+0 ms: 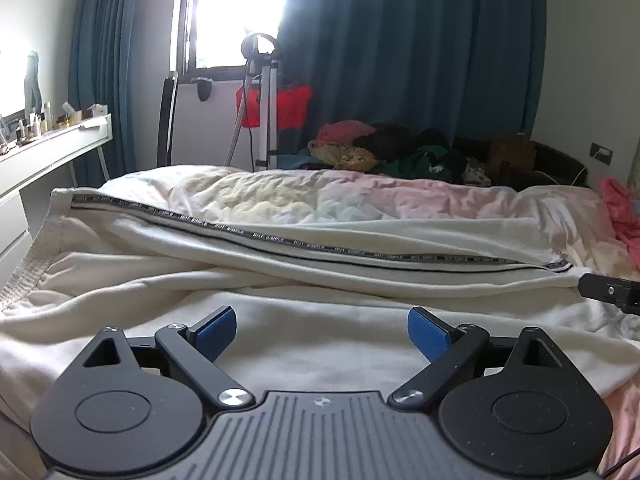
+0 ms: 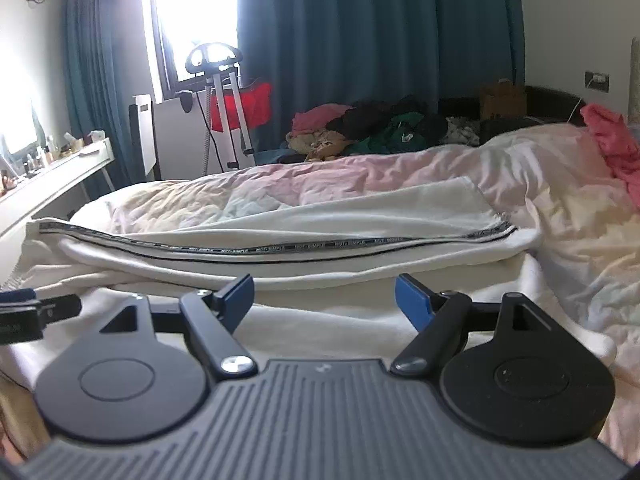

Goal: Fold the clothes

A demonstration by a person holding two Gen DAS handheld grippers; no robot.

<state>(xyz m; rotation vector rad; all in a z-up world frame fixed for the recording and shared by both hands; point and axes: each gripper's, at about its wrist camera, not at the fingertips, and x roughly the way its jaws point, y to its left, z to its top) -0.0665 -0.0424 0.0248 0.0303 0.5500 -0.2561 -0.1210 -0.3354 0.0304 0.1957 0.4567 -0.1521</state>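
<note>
The bed (image 1: 460, 200) is carrying my white garment (image 1: 280, 332), lying folded lengthwise; its black tape (image 2: 280, 249) is reading roughly "NOT SIMPLE". I am holding left gripper (image 1: 322, 330) and right gripper (image 2: 324, 300) spread, empty, above it.

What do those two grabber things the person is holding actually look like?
Both match: the left gripper and right gripper each have two blue pads on black hinged arms with silver screws, round black discs either side, and a grey ribbed body.
</note>
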